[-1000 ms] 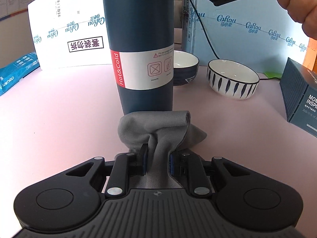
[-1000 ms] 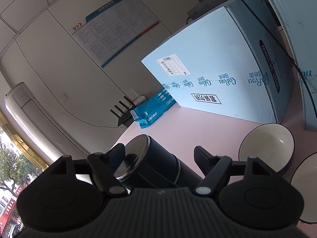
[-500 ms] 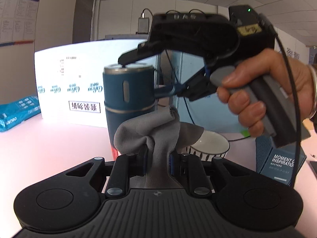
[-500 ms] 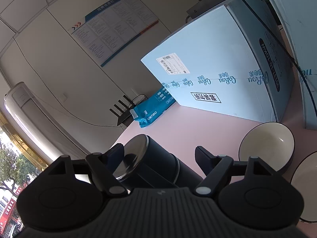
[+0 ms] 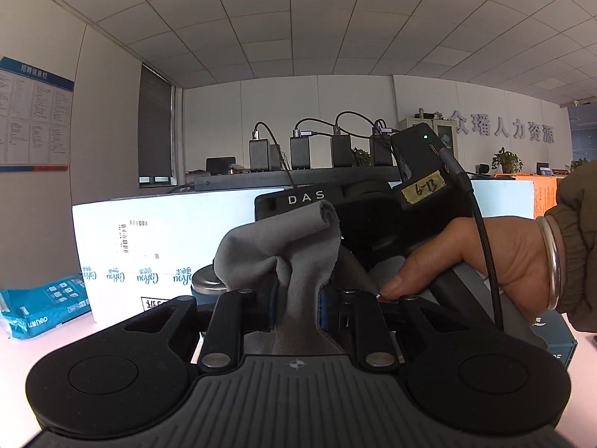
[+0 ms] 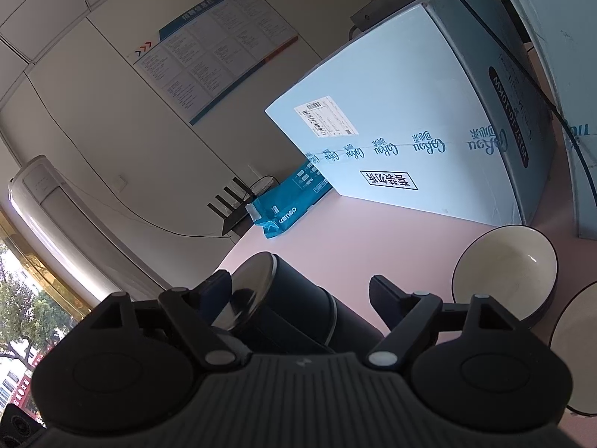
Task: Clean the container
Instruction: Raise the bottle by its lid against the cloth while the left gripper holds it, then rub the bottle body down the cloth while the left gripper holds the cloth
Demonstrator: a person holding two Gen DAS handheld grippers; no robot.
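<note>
My left gripper (image 5: 294,310) is shut on a grey cloth (image 5: 276,242) that bunches up above its fingers. It is raised level with the top of the dark blue flask, whose steel lid (image 5: 207,283) peeks out behind the cloth at left. In the right wrist view the flask (image 6: 294,306) stands between the fingers of my right gripper (image 6: 298,295), which grips it near the lid. The right gripper's body (image 5: 373,216) and the hand holding it fill the right of the left wrist view.
A large white carton (image 6: 410,142) stands at the back of the pink table (image 6: 373,231). A blue packet (image 6: 291,205) lies at its left. A dark-rimmed bowl (image 6: 507,265) and a second bowl (image 6: 578,343) sit to the right of the flask.
My left gripper has risen with the cloth from the base of the flask up to its lid. The right gripper and the flask have stayed put.
</note>
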